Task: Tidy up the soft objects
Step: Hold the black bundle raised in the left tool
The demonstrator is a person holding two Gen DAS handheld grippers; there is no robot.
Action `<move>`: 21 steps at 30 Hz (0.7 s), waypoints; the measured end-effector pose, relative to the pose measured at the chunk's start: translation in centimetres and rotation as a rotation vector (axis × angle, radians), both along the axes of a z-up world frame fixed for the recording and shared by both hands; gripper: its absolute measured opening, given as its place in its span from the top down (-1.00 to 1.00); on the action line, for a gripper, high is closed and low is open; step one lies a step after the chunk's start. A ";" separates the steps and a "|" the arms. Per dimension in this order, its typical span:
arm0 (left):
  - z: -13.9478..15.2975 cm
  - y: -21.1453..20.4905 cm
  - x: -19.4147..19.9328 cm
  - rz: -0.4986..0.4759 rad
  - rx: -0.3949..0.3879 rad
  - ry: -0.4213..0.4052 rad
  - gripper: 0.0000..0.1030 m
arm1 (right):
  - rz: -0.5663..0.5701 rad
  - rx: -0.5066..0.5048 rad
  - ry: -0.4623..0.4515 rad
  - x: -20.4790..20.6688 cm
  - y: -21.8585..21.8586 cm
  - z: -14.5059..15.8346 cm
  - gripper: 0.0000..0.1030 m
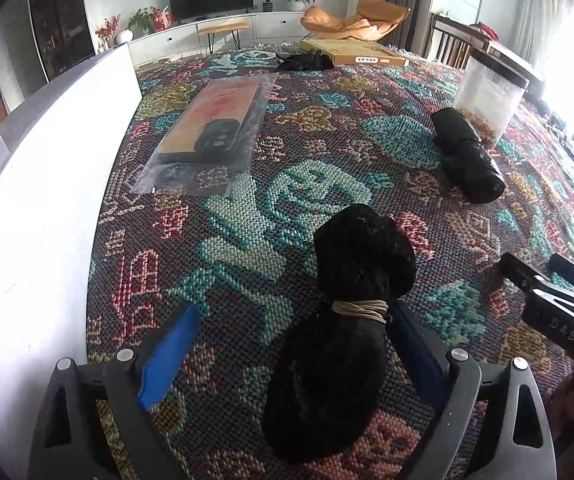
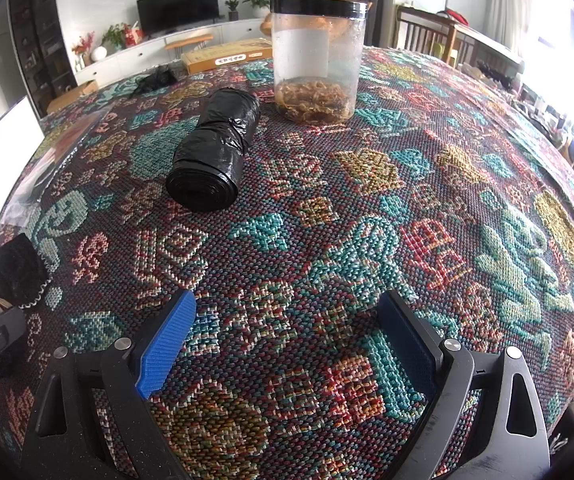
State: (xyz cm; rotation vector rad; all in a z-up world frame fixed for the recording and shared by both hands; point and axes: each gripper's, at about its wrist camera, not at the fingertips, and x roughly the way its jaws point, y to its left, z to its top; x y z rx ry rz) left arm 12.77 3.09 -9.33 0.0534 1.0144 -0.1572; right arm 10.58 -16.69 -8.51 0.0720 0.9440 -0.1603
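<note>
A black fuzzy cloth bundle (image 1: 347,312), tied round its middle with tan cord (image 1: 361,307), lies on the patterned tablecloth (image 1: 247,248). My left gripper (image 1: 293,320) is open with the bundle between its blue-padded fingers, nearer the right one. The bundle's end also shows at the left edge of the right wrist view (image 2: 17,272). A black plastic bag roll (image 2: 213,150) lies farther back; it also shows in the left wrist view (image 1: 467,154). My right gripper (image 2: 287,312) is open and empty over bare cloth; it shows at the right of the left wrist view (image 1: 555,284).
A clear jar with a black lid (image 2: 315,60) stands behind the roll. A flat plastic-wrapped pack (image 1: 211,128) lies at the left. A crumpled black item (image 1: 305,61) and a flat cardboard box (image 1: 353,54) sit at the far edge. A white wall panel (image 1: 39,184) borders the left.
</note>
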 end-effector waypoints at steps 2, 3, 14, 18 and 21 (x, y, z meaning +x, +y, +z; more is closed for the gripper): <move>-0.7 -0.1 0.4 -0.002 0.014 -0.005 -0.89 | 0.000 0.000 0.000 0.0 0.0 0.0 -0.83; -0.8 -0.2 0.3 -0.004 0.018 -0.022 -0.91 | 0.000 0.000 0.000 0.0 0.0 0.0 -0.83; -1.2 -0.1 0.0 0.018 0.009 -0.062 -1.00 | 0.000 0.000 0.000 0.0 0.0 0.0 -0.83; -1.2 -0.1 0.0 0.018 0.009 -0.062 -1.00 | 0.000 0.000 0.000 0.0 0.0 0.0 -0.83; -1.2 -0.1 0.0 0.018 0.009 -0.061 -1.00 | 0.000 0.000 0.000 0.0 0.0 0.0 -0.83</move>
